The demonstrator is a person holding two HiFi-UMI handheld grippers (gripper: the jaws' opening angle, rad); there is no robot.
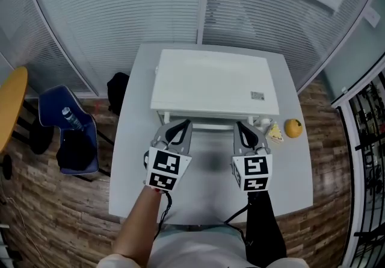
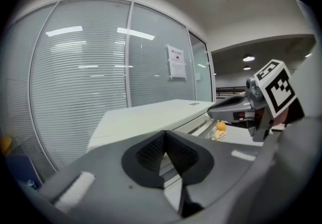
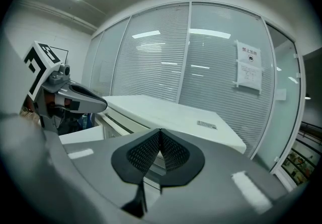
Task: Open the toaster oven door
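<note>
Left gripper [image 1: 182,124] and right gripper [image 1: 241,125], jaws together on nothing, hover just before the toaster oven [image 1: 213,83] front, presumably lined up to reach its unopened door.

Left hand-held gripper [image 1: 178,123], right hand-held gripper [image 1: 243,124]: closed.

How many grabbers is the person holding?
2. The left gripper is in front of the toaster oven's left side, the right gripper in front of its right side. None seems hidden.
</note>
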